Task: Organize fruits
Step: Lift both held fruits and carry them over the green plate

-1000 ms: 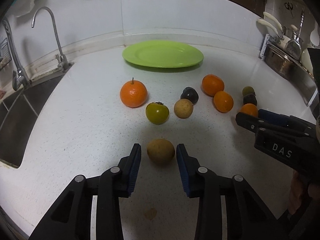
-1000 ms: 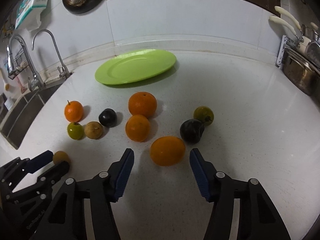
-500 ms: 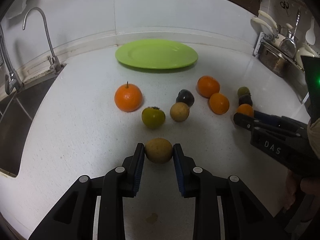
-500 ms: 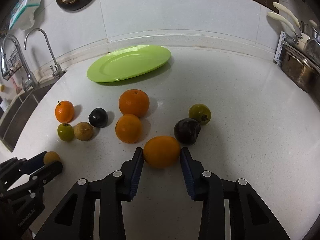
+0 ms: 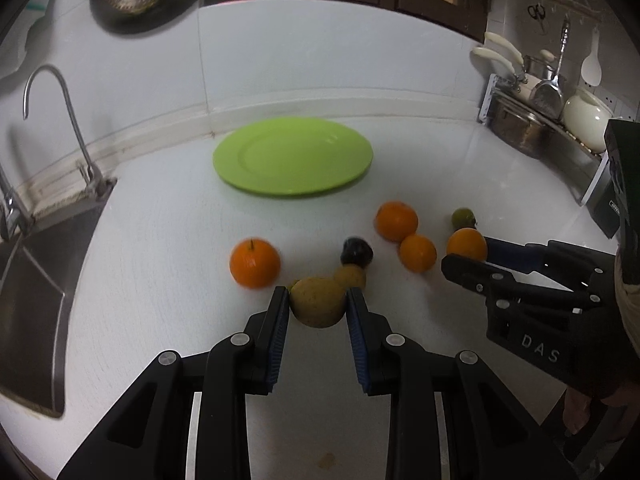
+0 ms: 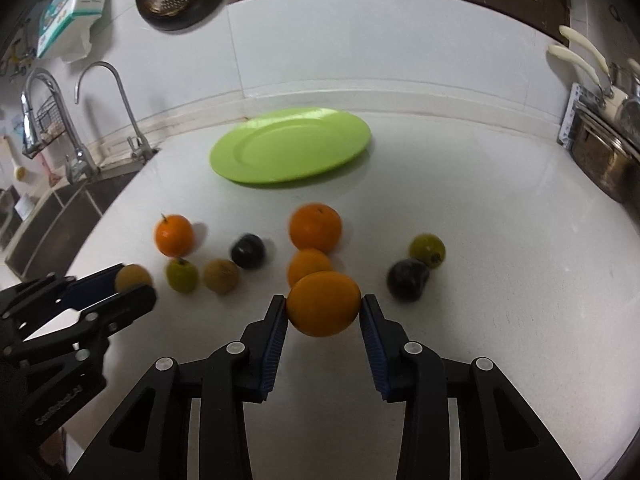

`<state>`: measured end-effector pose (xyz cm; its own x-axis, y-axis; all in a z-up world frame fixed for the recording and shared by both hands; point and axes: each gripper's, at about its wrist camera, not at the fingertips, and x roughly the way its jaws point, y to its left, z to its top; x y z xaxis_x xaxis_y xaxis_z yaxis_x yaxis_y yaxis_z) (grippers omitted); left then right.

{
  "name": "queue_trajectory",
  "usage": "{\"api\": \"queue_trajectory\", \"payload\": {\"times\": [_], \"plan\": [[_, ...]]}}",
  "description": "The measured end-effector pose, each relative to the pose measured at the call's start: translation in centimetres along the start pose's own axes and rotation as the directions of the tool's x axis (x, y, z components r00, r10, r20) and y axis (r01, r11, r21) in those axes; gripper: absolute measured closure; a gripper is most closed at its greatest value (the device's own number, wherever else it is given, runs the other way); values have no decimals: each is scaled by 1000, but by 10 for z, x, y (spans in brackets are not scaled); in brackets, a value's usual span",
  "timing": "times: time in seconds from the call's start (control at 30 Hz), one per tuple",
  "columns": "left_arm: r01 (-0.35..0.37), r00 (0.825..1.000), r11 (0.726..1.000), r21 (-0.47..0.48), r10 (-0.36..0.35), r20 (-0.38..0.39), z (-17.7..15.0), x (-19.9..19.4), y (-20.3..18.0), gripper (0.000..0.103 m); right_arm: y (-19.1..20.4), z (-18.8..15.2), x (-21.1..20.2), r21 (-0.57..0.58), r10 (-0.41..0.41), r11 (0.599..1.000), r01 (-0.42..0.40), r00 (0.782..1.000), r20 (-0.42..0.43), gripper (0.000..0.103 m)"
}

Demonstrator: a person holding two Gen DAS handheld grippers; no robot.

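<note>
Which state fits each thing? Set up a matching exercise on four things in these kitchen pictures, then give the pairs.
Things:
1. green plate
2. big orange
3. brown fruit
4. dark plum

States:
A. held by the left gripper
B. lying on the counter beside a green fruit
C. bare, near the wall
D. held by the right gripper

Pairs: 1-C, 2-D, 3-A, 4-B

We see a lime-green round plate (image 6: 290,148), a speckled white stone counter (image 6: 500,240), bright orange citrus (image 6: 324,304) and a dull tan-brown round fruit (image 5: 318,302).
</note>
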<state>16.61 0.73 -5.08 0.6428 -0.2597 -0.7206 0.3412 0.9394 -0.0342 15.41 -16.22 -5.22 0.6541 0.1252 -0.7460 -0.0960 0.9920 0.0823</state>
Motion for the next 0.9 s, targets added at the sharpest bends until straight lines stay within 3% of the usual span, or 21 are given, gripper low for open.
{"api": "queue_trajectory", "payload": {"times": [0.43, 0.9], "plan": [[27, 997, 993, 114, -35, 70, 51, 9, 33, 74, 33, 56, 10, -3, 63, 998, -63, 997, 36, 65], [50, 998, 991, 122, -55, 41, 111, 55, 48, 74, 40, 129, 62, -90, 96, 991, -97, 995, -7, 65]]}}
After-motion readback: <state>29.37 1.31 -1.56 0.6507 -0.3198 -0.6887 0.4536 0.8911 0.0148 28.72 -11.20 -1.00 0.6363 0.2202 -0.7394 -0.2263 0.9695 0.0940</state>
